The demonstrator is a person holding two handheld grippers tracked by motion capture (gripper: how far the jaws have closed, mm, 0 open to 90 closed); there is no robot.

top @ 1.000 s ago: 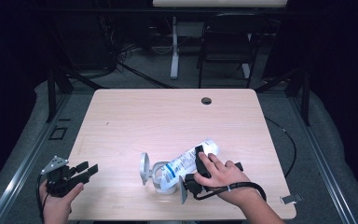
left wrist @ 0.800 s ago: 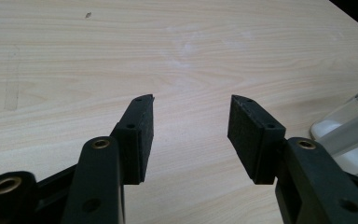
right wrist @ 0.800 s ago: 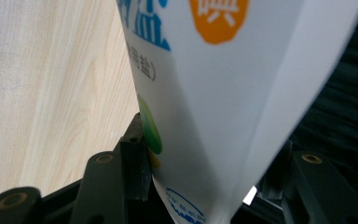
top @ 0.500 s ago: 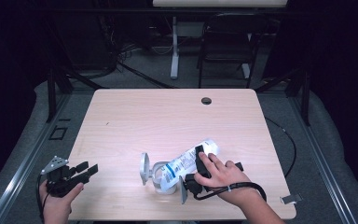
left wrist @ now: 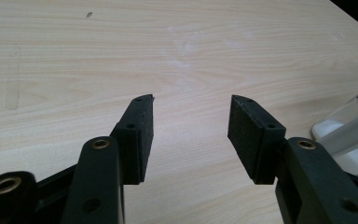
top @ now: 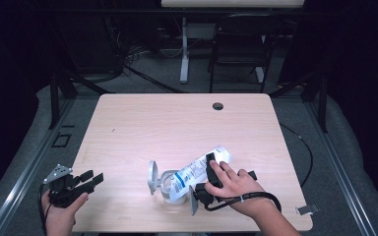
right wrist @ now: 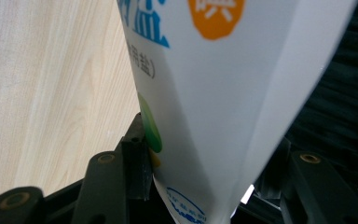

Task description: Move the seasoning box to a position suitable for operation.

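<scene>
A light wooden table (top: pixel 142 128) with rounded corners is seen in the middle of the scene. A round dark hole (top: pixel 218 105) is set near its far edge, right of centre. A chair (top: pixel 236 54) and a white stand (top: pixel 184 49) are seen beyond it on the dark floor.

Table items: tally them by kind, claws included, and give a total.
White printed bag: 1
Clear container with its lid open: 1
Claws: 2, the left claw and the right claw
Total: 4
</scene>
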